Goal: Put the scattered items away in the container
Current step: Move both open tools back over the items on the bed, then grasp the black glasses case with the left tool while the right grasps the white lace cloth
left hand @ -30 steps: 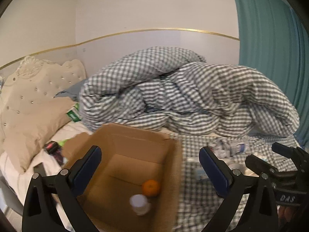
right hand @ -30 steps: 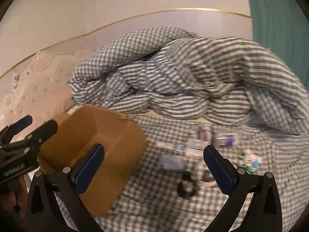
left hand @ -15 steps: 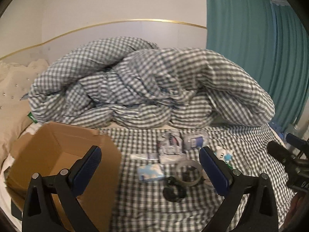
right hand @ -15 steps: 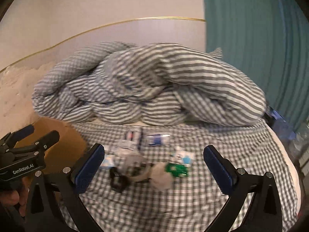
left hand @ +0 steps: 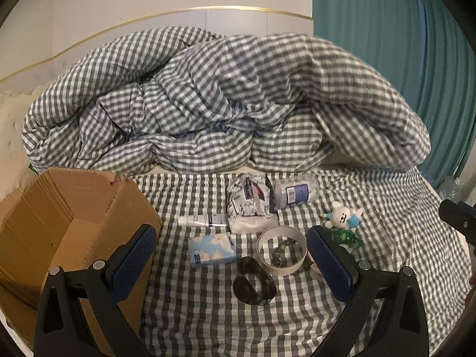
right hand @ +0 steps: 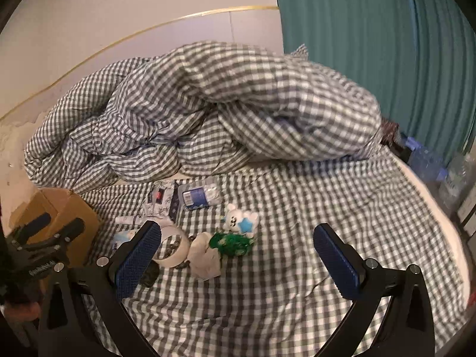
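Clutter bunched mid-frame on checked sheet: white tape ring, black loop band, cloud-print blue tissue pack, white spray tube, blue-label plastic bottle, white bunny toy. Brown cardboard box at left edge of frame, near the pile, likely for short carries. Left gripper spread wide, empty, framing tissue pack and tape ring. Right gripper also spread, empty, over green trinket. Versus a second back: both views panned off box interior rightward onto the pile.
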The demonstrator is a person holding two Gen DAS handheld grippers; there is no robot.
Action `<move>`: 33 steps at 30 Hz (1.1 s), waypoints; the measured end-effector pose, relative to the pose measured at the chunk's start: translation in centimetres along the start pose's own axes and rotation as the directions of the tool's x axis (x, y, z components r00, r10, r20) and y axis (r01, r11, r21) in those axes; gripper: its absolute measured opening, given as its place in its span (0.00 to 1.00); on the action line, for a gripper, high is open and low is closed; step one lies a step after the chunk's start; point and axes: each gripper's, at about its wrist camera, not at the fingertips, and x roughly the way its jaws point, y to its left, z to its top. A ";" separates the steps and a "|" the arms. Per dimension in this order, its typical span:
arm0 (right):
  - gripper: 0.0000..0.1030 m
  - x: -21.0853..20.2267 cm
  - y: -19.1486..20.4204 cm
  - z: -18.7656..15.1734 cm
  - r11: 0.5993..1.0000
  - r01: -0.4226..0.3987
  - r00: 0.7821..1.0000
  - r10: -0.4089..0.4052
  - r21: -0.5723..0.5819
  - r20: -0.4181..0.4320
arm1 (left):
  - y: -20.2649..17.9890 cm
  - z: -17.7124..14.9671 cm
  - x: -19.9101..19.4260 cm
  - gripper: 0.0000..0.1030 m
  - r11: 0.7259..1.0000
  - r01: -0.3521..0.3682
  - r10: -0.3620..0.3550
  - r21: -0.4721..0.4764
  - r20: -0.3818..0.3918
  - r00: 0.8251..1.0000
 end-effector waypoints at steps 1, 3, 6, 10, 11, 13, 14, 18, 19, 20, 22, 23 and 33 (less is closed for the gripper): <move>1.00 0.4 0.3 -0.1 1.000 0.002 1.000 -0.002 -0.010 -0.001 | -0.1 -0.3 0.4 1.00 1.000 0.001 -0.001 -0.004 -0.007 1.000; 1.00 1.0 0.8 -0.5 0.999 0.015 1.000 -0.016 -0.034 -0.003 | -0.4 -0.9 1.0 1.00 1.000 0.010 -0.010 -0.007 -0.012 1.000; 1.00 2.3 0.9 -1.1 0.999 0.014 0.999 -0.016 -0.044 -0.029 | -1.2 -1.9 2.3 1.00 1.000 0.020 -0.020 0.005 -0.030 0.999; 1.00 3.9 0.6 -1.8 0.999 0.007 0.998 -0.009 -0.035 -0.057 | -1.9 -3.8 5.4 0.99 1.000 0.014 -0.012 0.019 -0.085 0.996; 1.00 4.3 0.5 -2.0 0.999 0.009 0.998 -0.012 -0.033 -0.064 | -2.0 -4.1 5.9 0.96 1.000 0.012 -0.010 0.019 -0.099 0.995; 1.00 5.2 0.2 -2.4 1.000 0.009 0.996 -0.011 -0.026 -0.083 | -2.0 -4.9 7.5 0.91 1.000 0.014 -0.012 0.011 -0.133 0.991; 1.00 5.6 0.2 -2.5 1.000 0.009 0.996 -0.011 -0.026 -0.089 | -1.9 -5.3 8.1 0.88 1.000 0.015 -0.015 0.004 -0.152 0.988; 1.00 6.9 0.0 -3.1 0.999 0.016 0.993 -0.020 -0.031 -0.116 | -1.5 -6.5 10.2 0.81 0.999 0.018 -0.024 -0.030 -0.202 0.979; 1.00 7.0 -0.1 -3.1 0.999 0.016 0.993 -0.020 -0.031 -0.119 | -1.5 -6.6 10.4 0.79 0.999 0.020 -0.025 -0.029 -0.209 0.977; 1.00 7.3 -0.1 -3.1 0.999 0.015 0.992 -0.018 -0.029 -0.123 | -1.5 -6.8 10.6 0.74 0.999 0.023 -0.029 -0.028 -0.214 0.976; 1.00 7.8 -0.1 -3.0 1.000 0.008 0.992 -0.011 -0.020 -0.126 | -1.5 -6.9 10.9 0.71 1.000 0.020 -0.024 -0.023 -0.220 0.975; 1.00 8.0 -0.1 -2.9 1.000 0.005 0.992 -0.008 -0.020 -0.126 | -1.5 -7.0 11.1 0.67 1.000 0.013 -0.016 -0.016 -0.226 0.974; 1.00 11.3 0.2 -4.0 0.999 -0.011 0.980 0.002 -0.044 -0.199 | -2.1 -7.7 11.3 0.36 0.999 0.051 -0.052 -0.009 -0.251 0.967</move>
